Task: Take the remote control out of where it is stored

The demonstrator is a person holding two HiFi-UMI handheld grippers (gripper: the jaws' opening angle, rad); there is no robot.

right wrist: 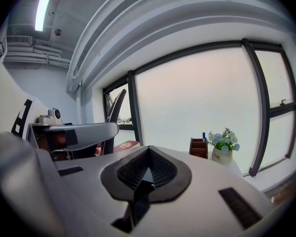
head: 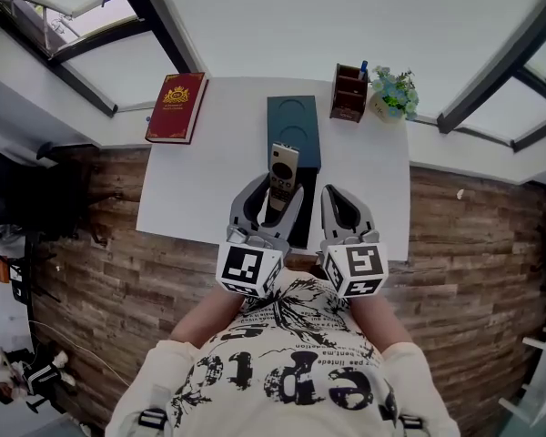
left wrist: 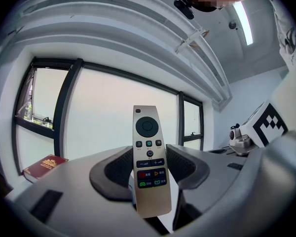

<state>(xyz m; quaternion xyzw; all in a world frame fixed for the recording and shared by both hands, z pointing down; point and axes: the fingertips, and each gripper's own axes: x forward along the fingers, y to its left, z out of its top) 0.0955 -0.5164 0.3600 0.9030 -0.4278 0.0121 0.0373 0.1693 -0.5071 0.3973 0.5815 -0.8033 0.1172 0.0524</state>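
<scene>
The left gripper (head: pixel 273 194) has its fingers (left wrist: pixel 119 171) squeezed on the gold remote control (left wrist: pixel 149 167). One finger is on each long side of its lower half, so it will not slip. The top of the remote sticks out past the fingertips. The dark teal box (head: pixel 294 121) lies on the white bench (head: pixel 200 180) just beyond them, and I think the remote is out of it. The right gripper (right wrist: pixel 147 169) rests beside the left one. Its fingers are pressed together on nothing, as it has no job now.

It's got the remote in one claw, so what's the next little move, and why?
Probably lower the remote onto the bare white table beside the teal box. The left gripper grips it upright, off the table, and the right gripper is shut and empty.
</scene>
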